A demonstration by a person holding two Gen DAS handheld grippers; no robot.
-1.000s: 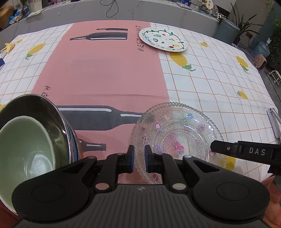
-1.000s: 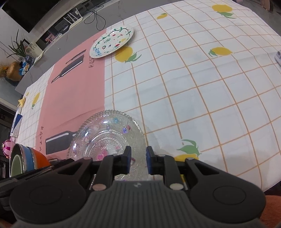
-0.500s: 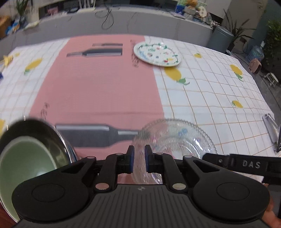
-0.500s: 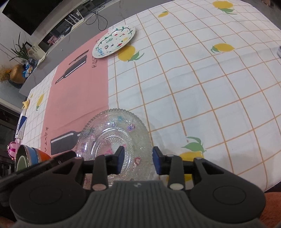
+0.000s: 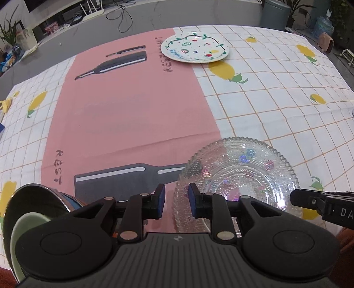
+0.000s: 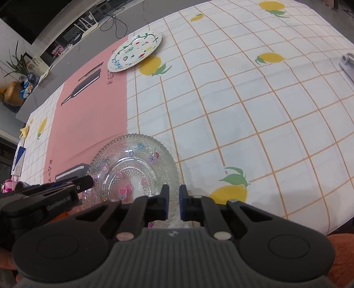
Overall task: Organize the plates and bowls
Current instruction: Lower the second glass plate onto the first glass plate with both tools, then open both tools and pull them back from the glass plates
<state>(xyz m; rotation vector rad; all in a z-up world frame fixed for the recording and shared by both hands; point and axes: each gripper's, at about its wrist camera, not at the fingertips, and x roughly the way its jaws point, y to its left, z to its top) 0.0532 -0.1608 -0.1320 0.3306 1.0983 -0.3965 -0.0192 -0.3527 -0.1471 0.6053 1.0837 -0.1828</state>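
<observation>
A clear glass plate (image 5: 239, 175) (image 6: 135, 168) with small flower decals lies on the tablecloth near the front edge. My left gripper (image 5: 176, 199) stands at its left rim; the jaws are opening and the rim sits loose in the gap. My right gripper (image 6: 173, 203) is shut on the plate's near rim, and its tip shows in the left wrist view (image 5: 309, 200). A white painted plate (image 5: 195, 47) (image 6: 135, 52) lies far back. At lower left a steel bowl (image 5: 37, 199) holds a pale green bowl (image 5: 26, 223).
The pink and checked tablecloth (image 5: 132, 110) covers the table. A grey counter (image 5: 199, 15) with cables runs behind it. A grey metal object (image 6: 347, 64) lies at the table's right side. A blue rim (image 5: 70, 202) shows under the steel bowl.
The left jaws, shut at the glass plate's rim before, have spread apart, and the left view has shifted and rolled. The right jaws widened half a second ago, then closed on the plate's rim.
</observation>
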